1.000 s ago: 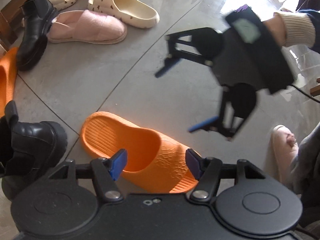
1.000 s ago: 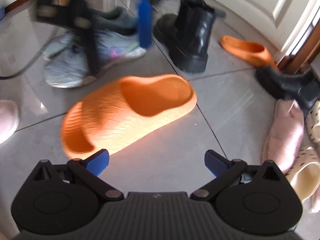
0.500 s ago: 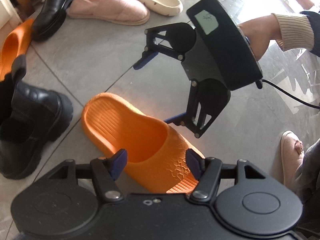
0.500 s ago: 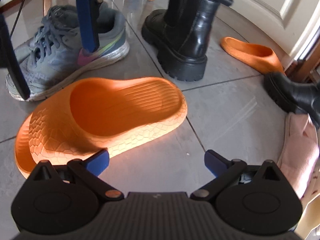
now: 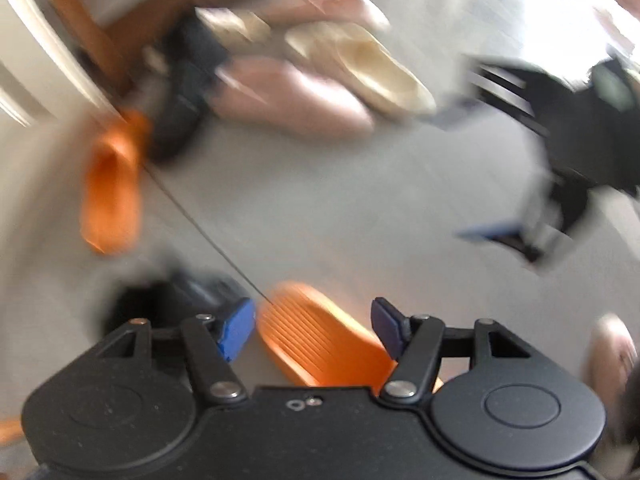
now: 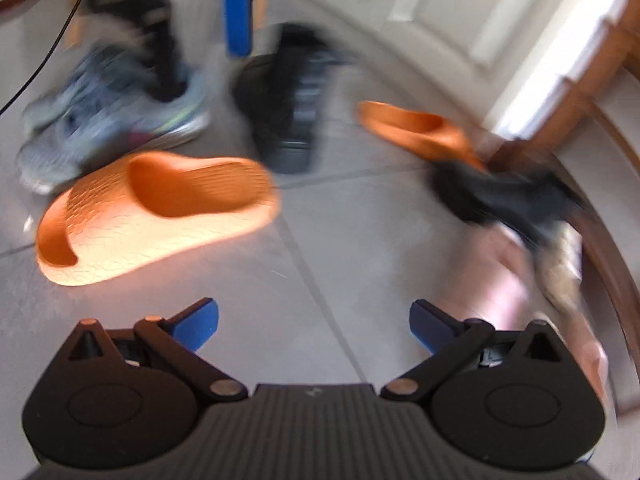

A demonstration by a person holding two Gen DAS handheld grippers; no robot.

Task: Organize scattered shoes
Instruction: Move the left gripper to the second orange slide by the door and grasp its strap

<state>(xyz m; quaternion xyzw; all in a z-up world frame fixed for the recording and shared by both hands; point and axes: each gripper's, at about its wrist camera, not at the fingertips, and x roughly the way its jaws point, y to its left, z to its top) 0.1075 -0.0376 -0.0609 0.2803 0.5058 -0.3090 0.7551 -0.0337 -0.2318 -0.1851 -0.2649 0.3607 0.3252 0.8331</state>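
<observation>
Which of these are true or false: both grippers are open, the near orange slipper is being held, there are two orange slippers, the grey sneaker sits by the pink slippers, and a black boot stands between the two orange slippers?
1. Both grippers are open. True: the left gripper and right gripper have their jaws apart with nothing pressed between them.
2. The near orange slipper is being held. False: it lies on the floor, untouched.
3. There are two orange slippers. True: the far orange slipper lies near the door.
4. The grey sneaker sits by the pink slippers. False: it is beside the near orange slipper.
5. A black boot stands between the orange slippers. True.
</observation>
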